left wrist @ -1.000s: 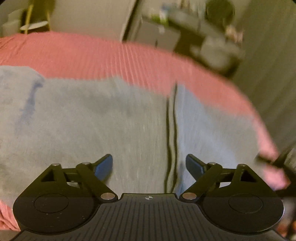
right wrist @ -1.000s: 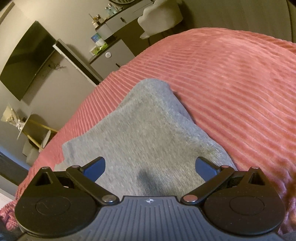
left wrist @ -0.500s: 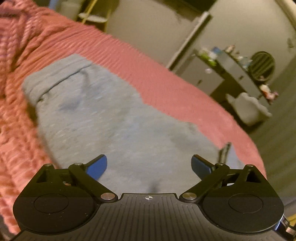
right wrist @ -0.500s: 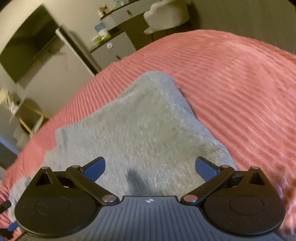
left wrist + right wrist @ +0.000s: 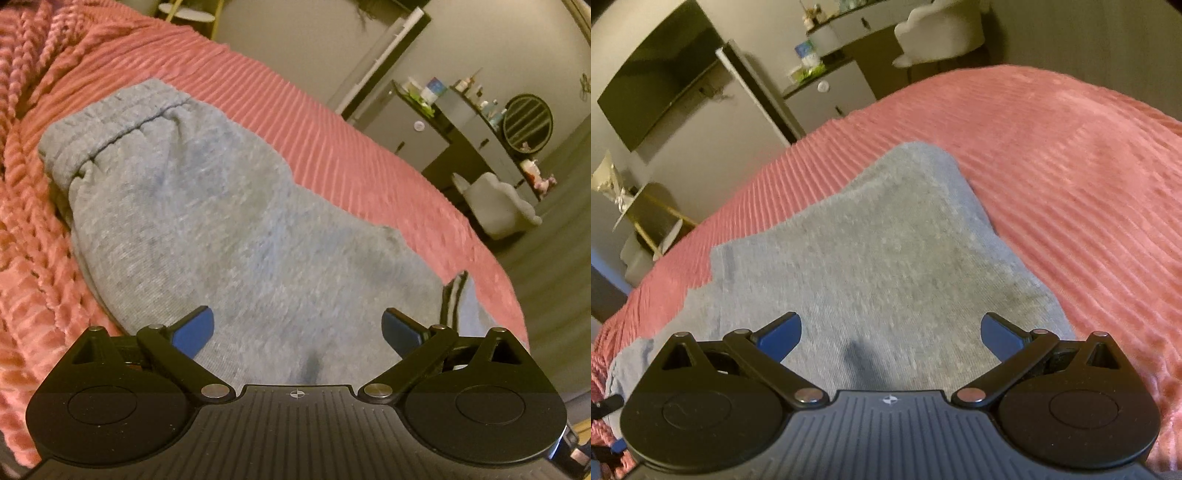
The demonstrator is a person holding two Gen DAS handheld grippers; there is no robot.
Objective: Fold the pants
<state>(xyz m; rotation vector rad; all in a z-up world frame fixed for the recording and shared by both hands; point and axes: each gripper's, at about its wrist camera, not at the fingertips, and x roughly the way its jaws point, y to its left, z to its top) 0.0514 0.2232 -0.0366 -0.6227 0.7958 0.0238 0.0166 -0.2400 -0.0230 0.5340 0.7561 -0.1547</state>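
Observation:
Grey sweatpants (image 5: 229, 229) lie folded on a pink ribbed bedspread (image 5: 332, 147). In the left wrist view the elastic waistband (image 5: 110, 125) is at the far left and a dark striped edge (image 5: 452, 295) shows at the right. My left gripper (image 5: 297, 330) hovers open over the near part of the fabric with nothing between its fingers. In the right wrist view the same grey pants (image 5: 886, 251) stretch away toward a rounded far corner (image 5: 923, 158). My right gripper (image 5: 890, 332) is also open above the cloth, holding nothing.
A chunky knitted pink blanket (image 5: 26, 221) lies left of the pants. Beyond the bed stand a dresser with bottles (image 5: 472, 122), a round mirror (image 5: 528, 122), a pale chair (image 5: 942, 33), a wall screen (image 5: 661, 74) and a small gold side table (image 5: 653, 218).
The left wrist view has swung from the striped edge to face the waistband end of the pants. The right wrist view tilted slightly. Both grippers stayed open.

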